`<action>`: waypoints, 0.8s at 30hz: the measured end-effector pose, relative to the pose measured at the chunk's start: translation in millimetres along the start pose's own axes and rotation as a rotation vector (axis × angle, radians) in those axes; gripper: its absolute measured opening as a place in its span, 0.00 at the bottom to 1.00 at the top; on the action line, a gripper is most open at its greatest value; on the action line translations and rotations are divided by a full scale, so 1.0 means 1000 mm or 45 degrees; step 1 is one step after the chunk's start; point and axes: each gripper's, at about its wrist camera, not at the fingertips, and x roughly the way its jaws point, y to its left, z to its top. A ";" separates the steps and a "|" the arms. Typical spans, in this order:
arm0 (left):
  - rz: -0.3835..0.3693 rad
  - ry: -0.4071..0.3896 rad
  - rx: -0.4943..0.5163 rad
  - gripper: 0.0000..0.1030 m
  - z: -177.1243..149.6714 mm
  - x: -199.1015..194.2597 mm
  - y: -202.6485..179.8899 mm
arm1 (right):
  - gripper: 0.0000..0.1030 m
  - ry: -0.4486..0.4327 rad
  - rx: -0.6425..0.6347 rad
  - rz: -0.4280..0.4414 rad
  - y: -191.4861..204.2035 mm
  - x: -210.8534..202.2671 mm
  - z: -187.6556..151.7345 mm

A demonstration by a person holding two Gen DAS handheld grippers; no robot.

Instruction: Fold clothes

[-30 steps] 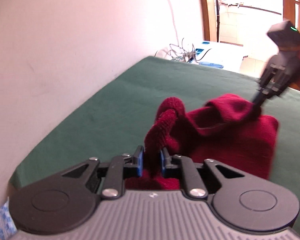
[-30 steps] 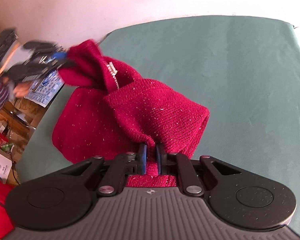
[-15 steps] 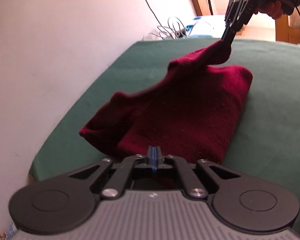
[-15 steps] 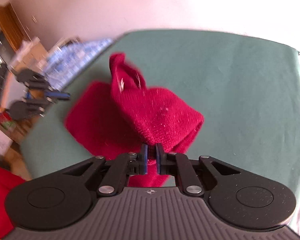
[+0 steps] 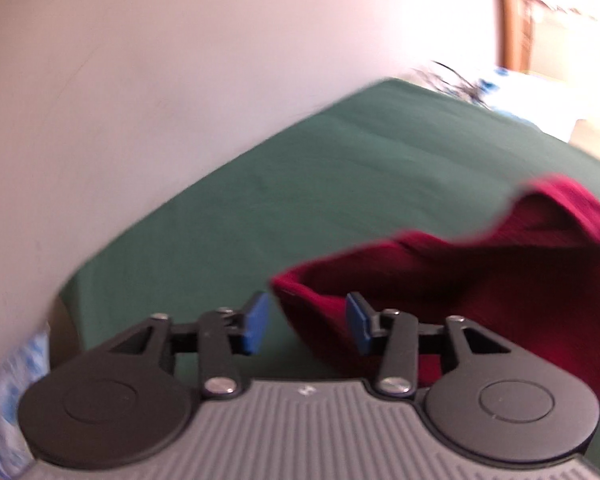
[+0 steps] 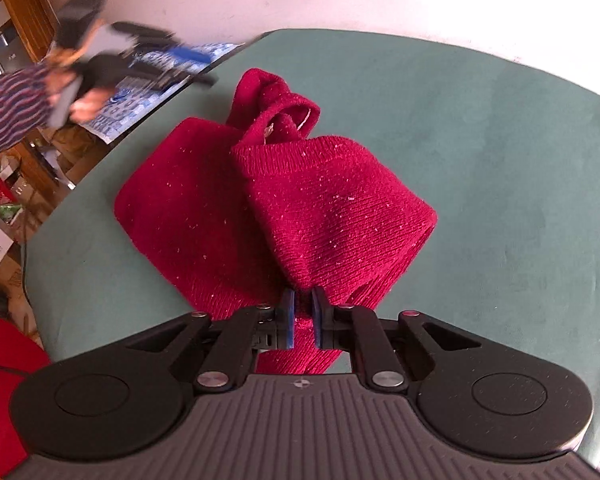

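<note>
A dark red knitted garment (image 6: pixel 300 200) lies bunched on the green table cover (image 6: pixel 480 140), with one end rolled up at the far side. My right gripper (image 6: pixel 303 312) is shut on its near fold. In the blurred left wrist view my left gripper (image 5: pixel 306 326) has its jaws opening. A corner of the red garment (image 5: pixel 460 280) lies between and beyond the blue pads (image 5: pixel 256 328), which do not press on it. In the right wrist view the left gripper (image 6: pixel 196 66) is a blur at the table's far left edge, apart from the garment.
A pale wall (image 5: pixel 180 80) runs behind the table. Blue-and-white printed sheets (image 6: pixel 140 92) lie off the table's left edge, with boxes and clutter (image 6: pixel 4 200) on the floor. A person's striped sleeve (image 6: pixel 8 108) and a red cloth (image 6: pixel 0 380) show at the left.
My left gripper let go of the red sleeve, swung away and back, and its jaws now stand apart. The sleeve end lies rolled on the garment. My right gripper keeps its grip.
</note>
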 end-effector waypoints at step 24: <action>-0.425 0.182 -0.216 0.15 0.009 0.095 0.037 | 0.12 0.036 0.230 0.065 -0.027 -0.009 -0.004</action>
